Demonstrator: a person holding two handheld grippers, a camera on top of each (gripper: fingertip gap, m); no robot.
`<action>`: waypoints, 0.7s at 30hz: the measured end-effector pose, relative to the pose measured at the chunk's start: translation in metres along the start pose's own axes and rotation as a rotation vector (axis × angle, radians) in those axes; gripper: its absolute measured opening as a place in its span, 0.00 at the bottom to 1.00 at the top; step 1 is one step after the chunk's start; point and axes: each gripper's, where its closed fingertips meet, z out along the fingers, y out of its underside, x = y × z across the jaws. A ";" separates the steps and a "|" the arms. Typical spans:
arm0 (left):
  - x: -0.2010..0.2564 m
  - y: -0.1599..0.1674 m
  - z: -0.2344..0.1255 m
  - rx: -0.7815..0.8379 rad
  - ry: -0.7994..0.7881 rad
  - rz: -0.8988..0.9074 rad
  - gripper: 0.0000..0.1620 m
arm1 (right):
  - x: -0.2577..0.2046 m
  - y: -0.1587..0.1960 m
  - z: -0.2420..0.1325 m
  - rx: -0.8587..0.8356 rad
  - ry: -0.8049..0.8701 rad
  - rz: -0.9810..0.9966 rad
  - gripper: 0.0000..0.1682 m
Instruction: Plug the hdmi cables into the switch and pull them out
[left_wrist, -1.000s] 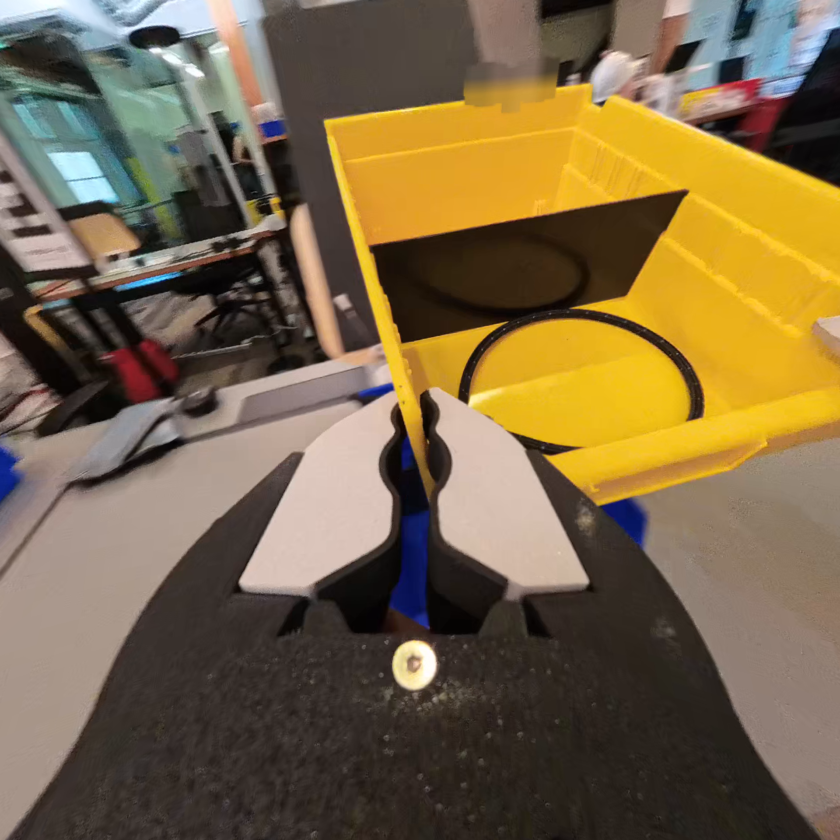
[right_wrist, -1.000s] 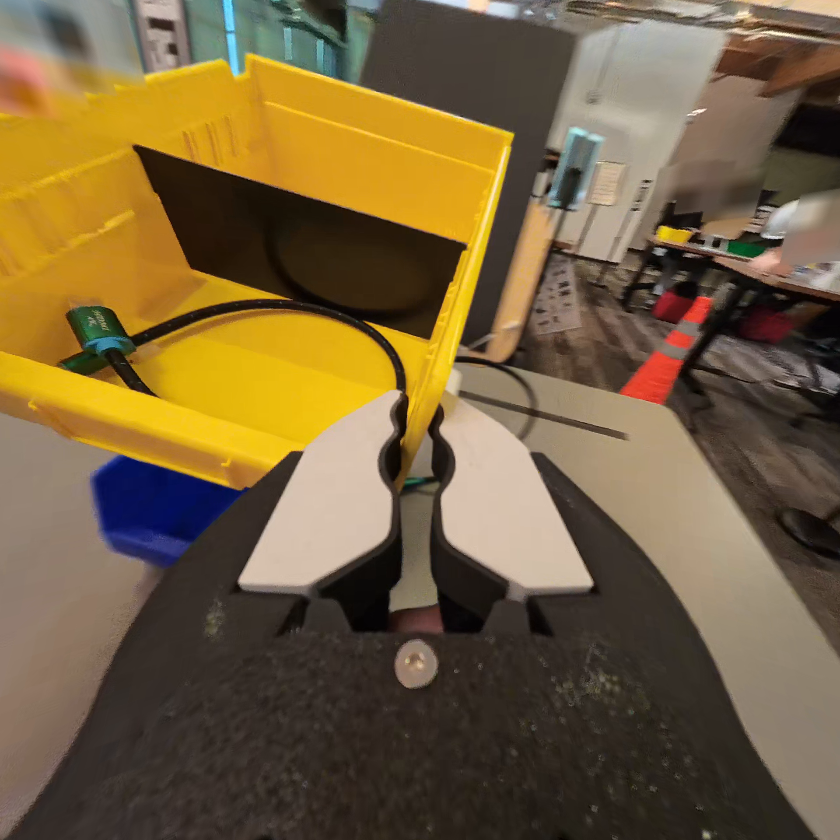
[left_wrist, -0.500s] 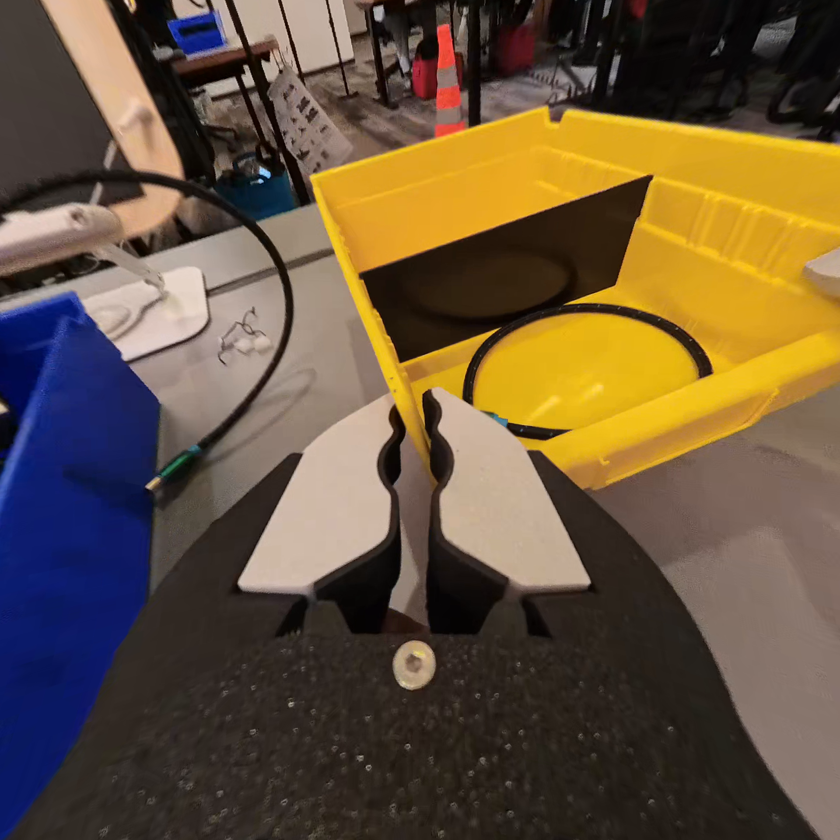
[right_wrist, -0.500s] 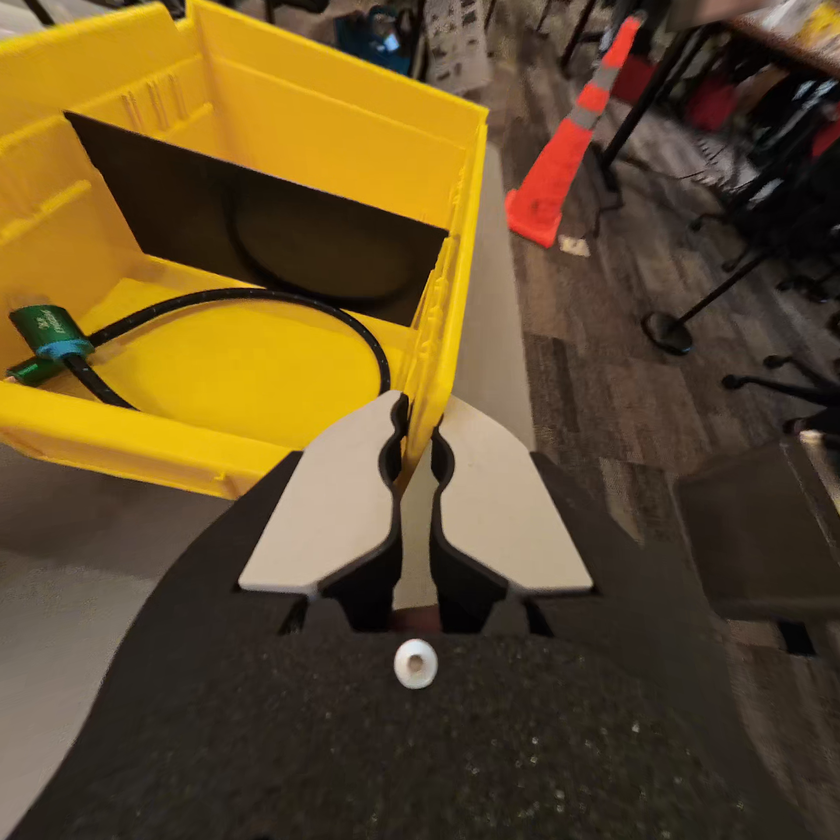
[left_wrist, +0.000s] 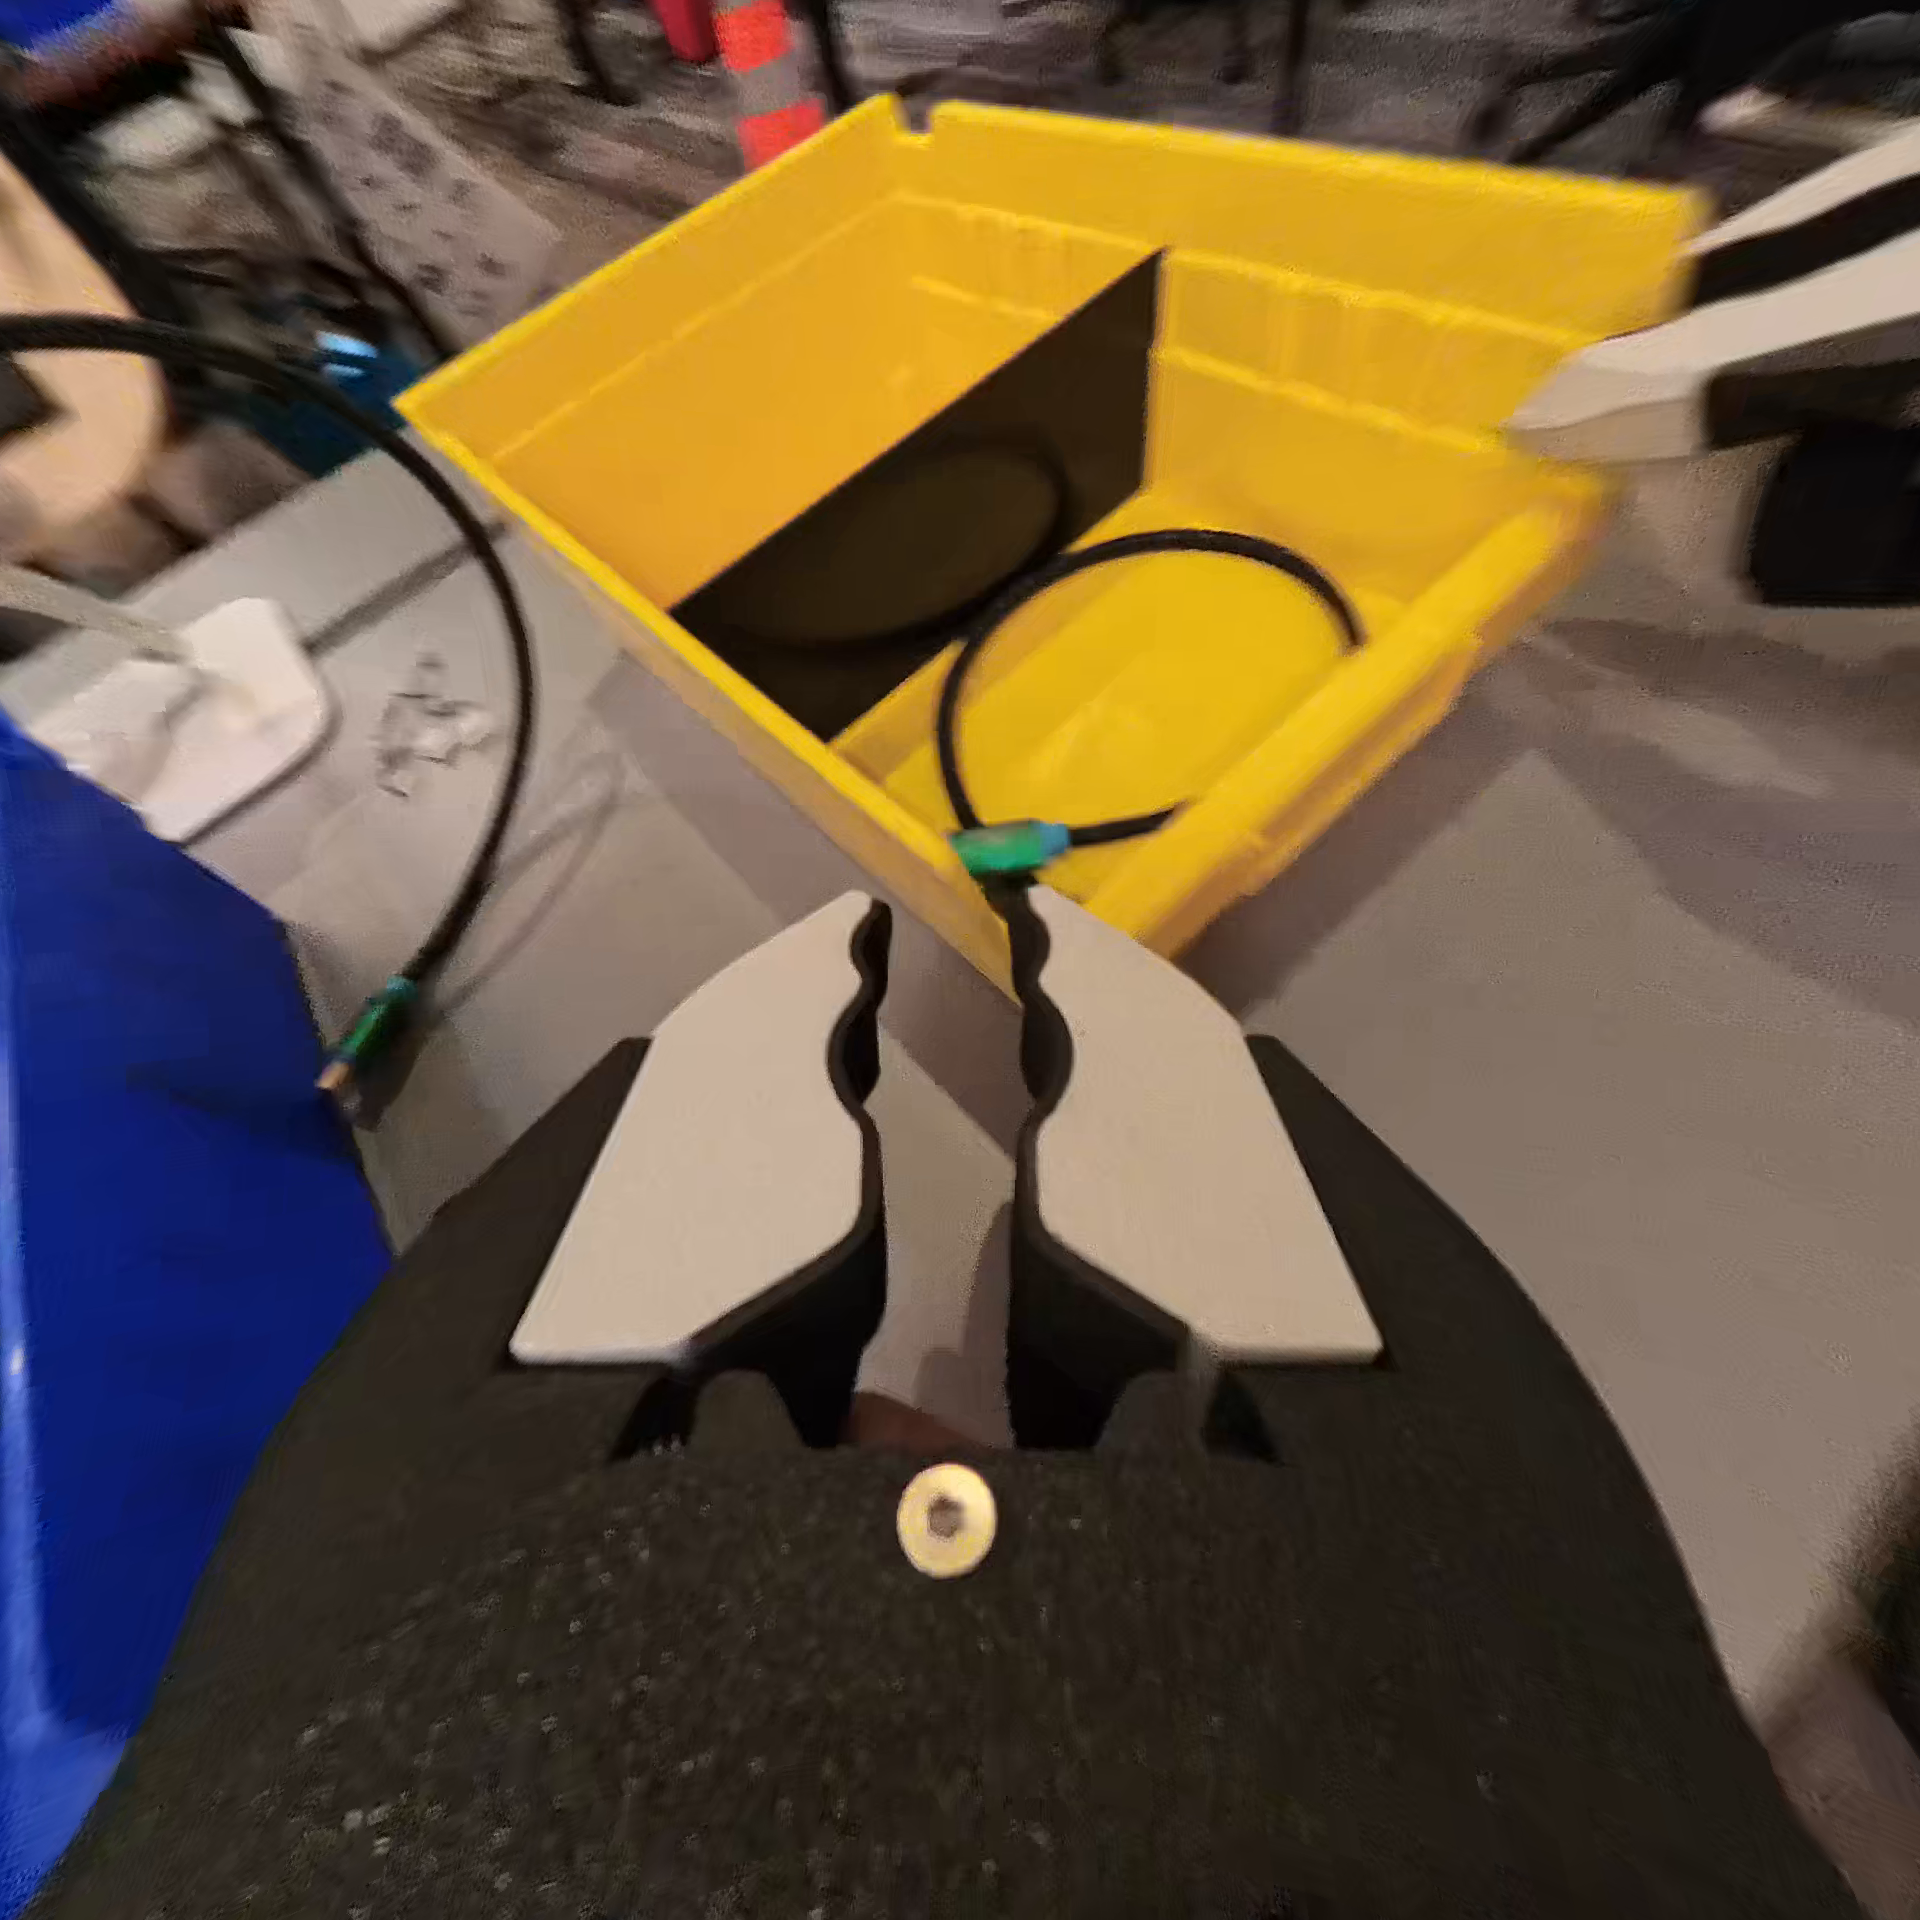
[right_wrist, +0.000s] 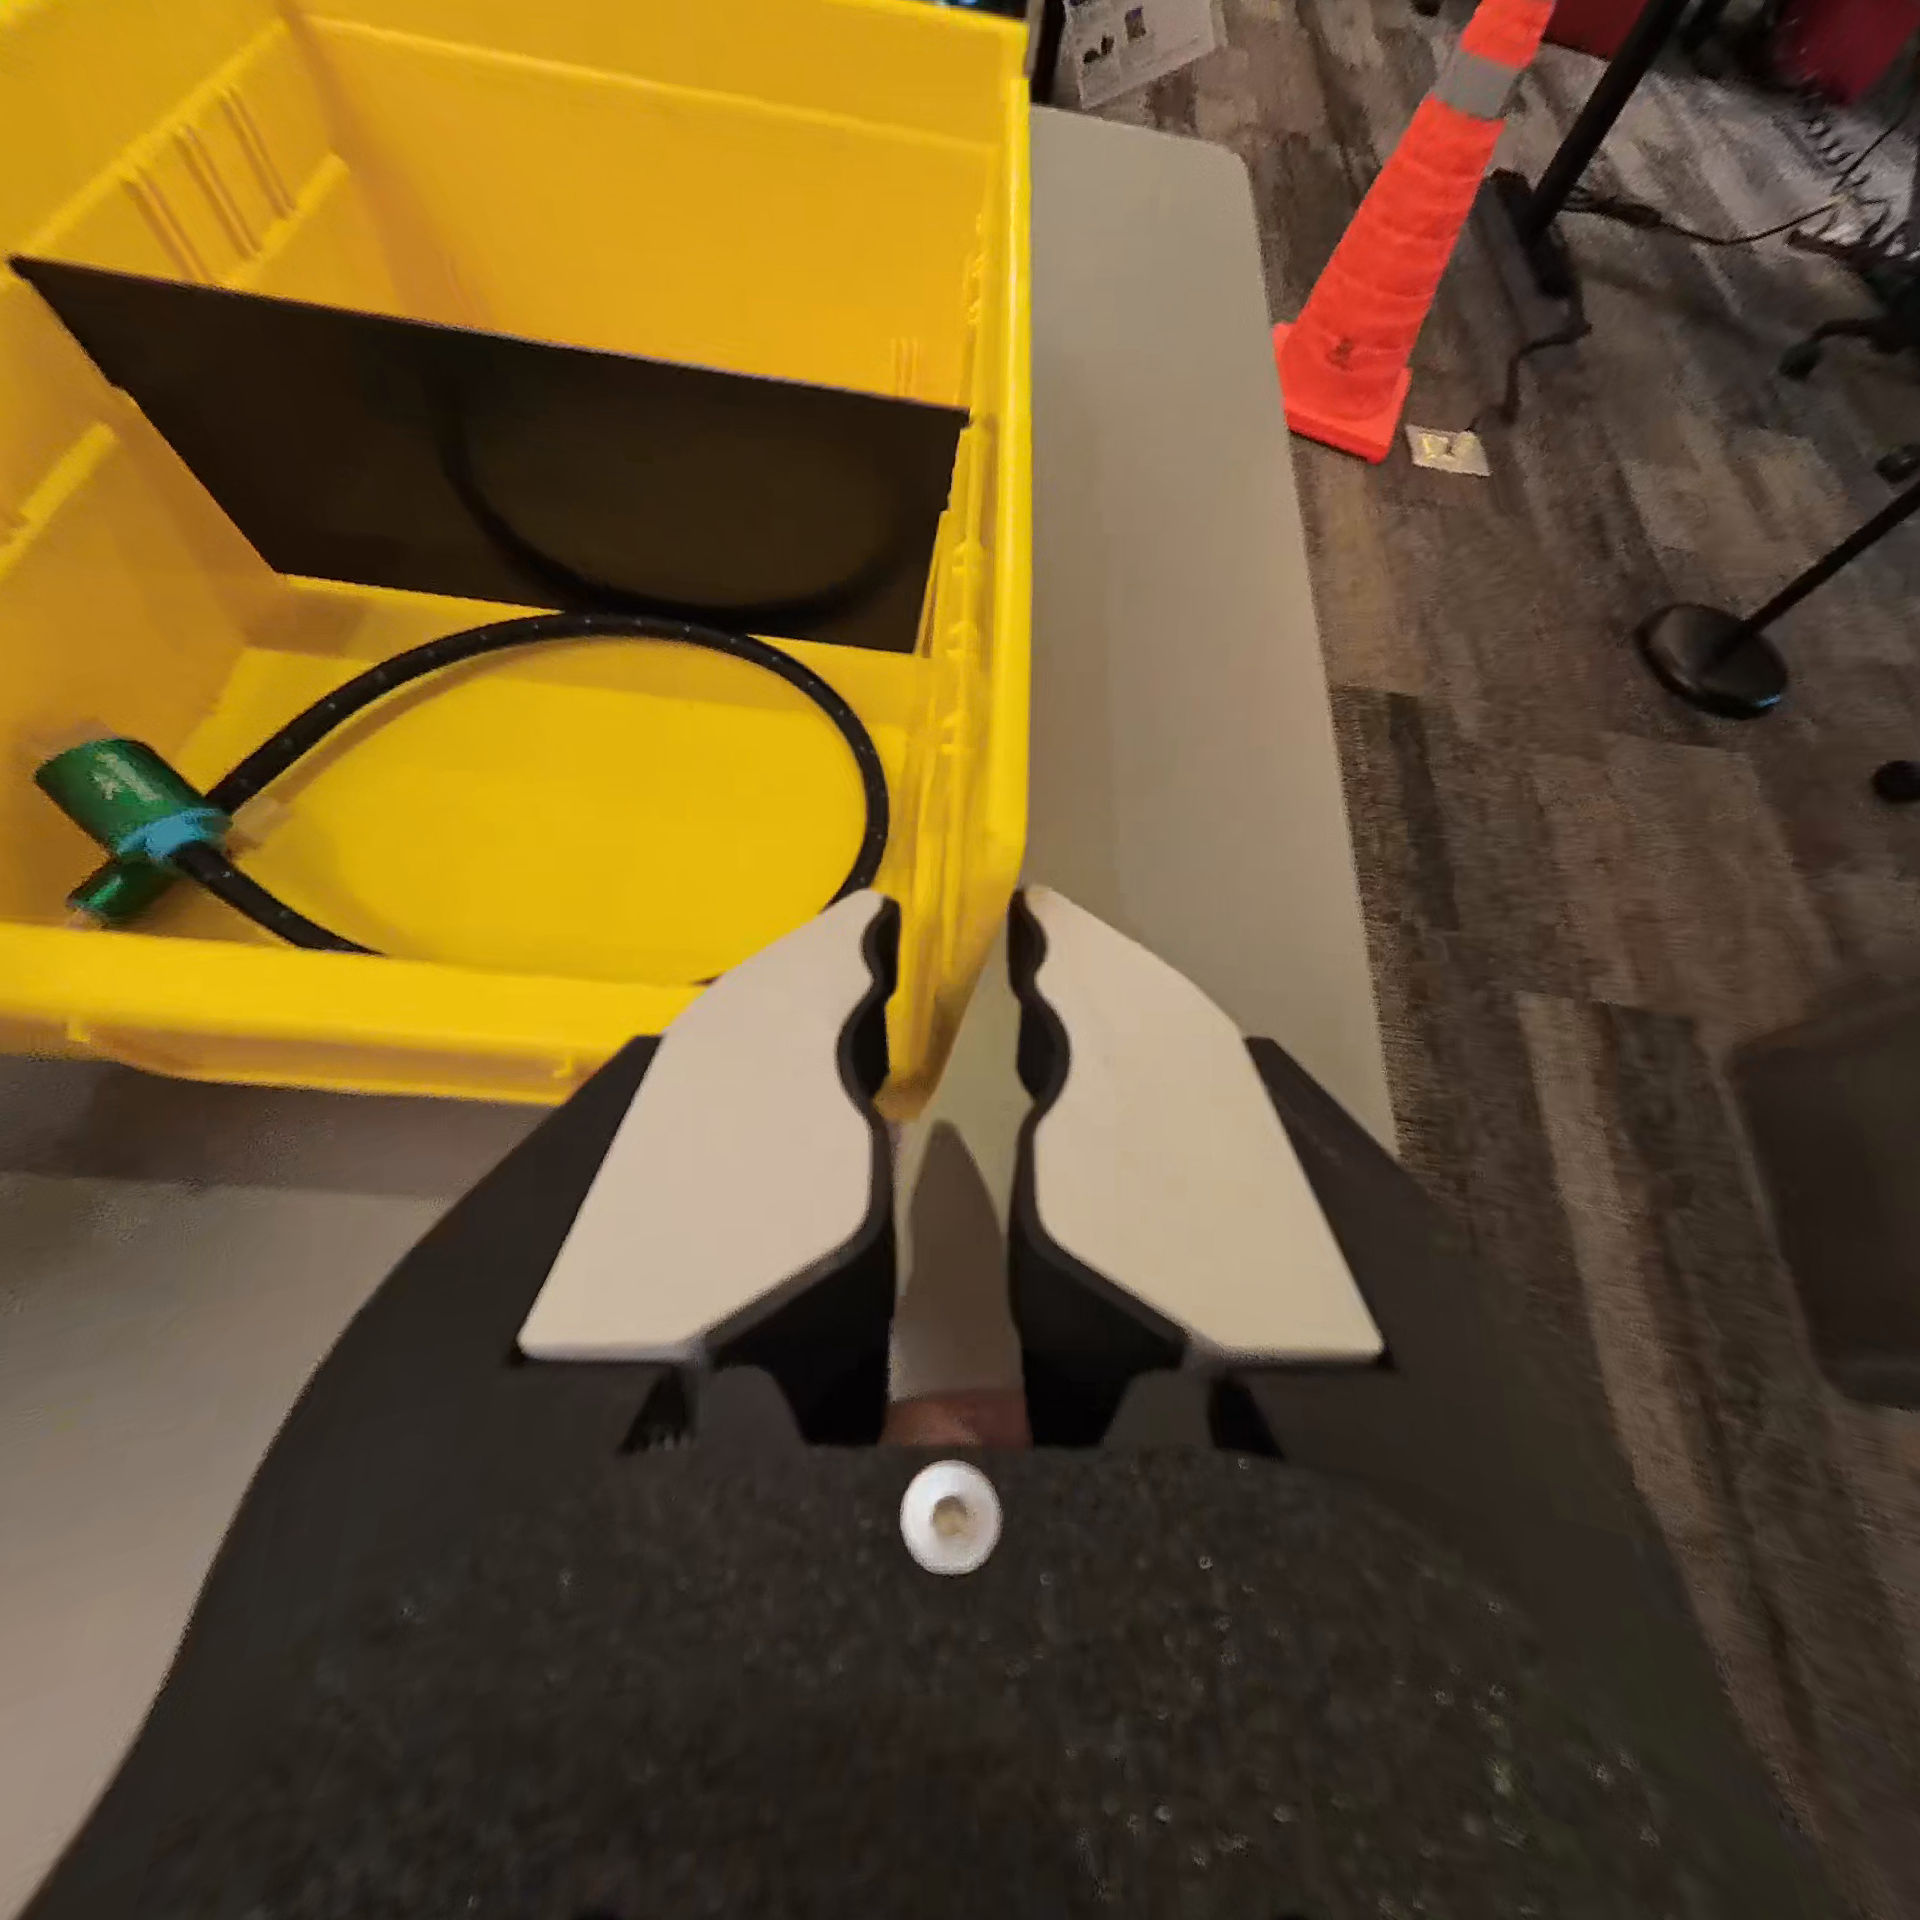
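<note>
Since it carried all else, the table (left_wrist: 1558, 1091): grey top, serving as the work surface; no switch was visible on it in either view, so no plugging was under way.
Yellow bin (right_wrist: 623, 208): stood flat on the table near its edge, apparently as storage for the cables.
Blue bin (left_wrist: 156, 1143): stood at the left, close to the camera; its contents were not visible.
Black divider (right_wrist: 468, 436): upright across the yellow bin, splitting it into a near and a far compartment, so that the cable stayed confined to the near one.
Traffic cone (right_wrist: 1392, 239): orange, on the floor beyond the table; not part of the work.
Right gripper (right_wrist: 948, 914): fingers parted, straddling the bin's right wall without pinching it. Judged released.
Left gripper (left_wrist: 951, 914): fingers likewise parted, nothing between the pads, with the bin's near corner just beside the right-hand tip. Judged released.
Coiled HDMI cable (right_wrist: 623, 623): black braided, looped in the near compartment; the loop kept it compact.
Loose HDMI cable (left_wrist: 509, 644): lay curved on the table between the two bins, free for pickup.
Green connectors (right_wrist: 104, 779): both ends of the coiled cable lay crossed against the bin's left front corner.
Loose cable's connector (left_wrist: 379, 1023): green, resting on the table beside the blue bin.
Assessment: the task's plugging looked not yet begun.
</note>
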 end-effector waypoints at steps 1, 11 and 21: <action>0.002 0.001 -0.017 -0.003 0.080 -0.029 0.14 | -0.001 -0.003 -0.009 0.004 0.022 -0.025 0.14; -0.263 0.097 -0.182 0.091 -0.545 -0.266 0.28 | -0.290 -0.023 -0.097 0.131 -0.584 -0.145 0.23; -0.276 0.170 -0.137 -0.051 -0.302 -0.354 0.18 | -0.369 -0.050 0.002 0.082 -0.227 -0.128 0.24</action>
